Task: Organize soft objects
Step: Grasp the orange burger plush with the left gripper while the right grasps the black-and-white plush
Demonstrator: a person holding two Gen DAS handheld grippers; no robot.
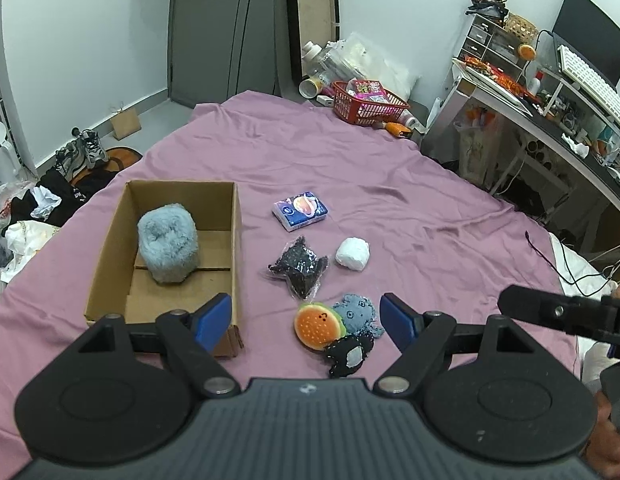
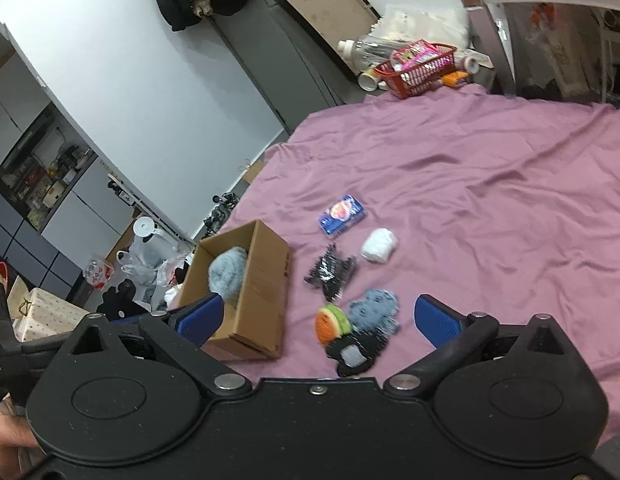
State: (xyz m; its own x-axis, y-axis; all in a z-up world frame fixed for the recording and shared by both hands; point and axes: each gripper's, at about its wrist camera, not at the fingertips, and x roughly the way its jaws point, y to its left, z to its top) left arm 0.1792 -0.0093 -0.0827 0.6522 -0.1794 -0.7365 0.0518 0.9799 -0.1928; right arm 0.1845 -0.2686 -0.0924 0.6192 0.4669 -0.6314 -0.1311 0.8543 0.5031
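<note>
An open cardboard box (image 1: 110, 252) (image 2: 266, 280) lies on the purple bedsheet (image 1: 389, 208) with a fluffy blue-grey plush (image 1: 168, 246) (image 2: 228, 270) inside it. Right of the box lie a tissue pack (image 1: 300, 210) (image 2: 342, 215), a white soft ball (image 1: 352, 253) (image 2: 379, 245), a black bagged item (image 1: 300, 268) (image 2: 330, 272), a burger plush (image 1: 317, 325) (image 2: 329, 322), a blue-grey plush (image 1: 355, 314) (image 2: 373, 310) and a black plush (image 1: 347, 354) (image 2: 353, 354). My left gripper (image 1: 308, 322) is open above the burger plush. My right gripper (image 2: 319, 320) is open too, holding nothing.
A red basket (image 1: 365, 104) (image 2: 423, 72) with packets stands at the bed's far end beside bottles. A cluttered desk (image 1: 549, 120) borders the right side. Shoes (image 1: 84, 154) and bags lie on the floor to the left. A black cable (image 1: 557, 264) trails on the sheet at right.
</note>
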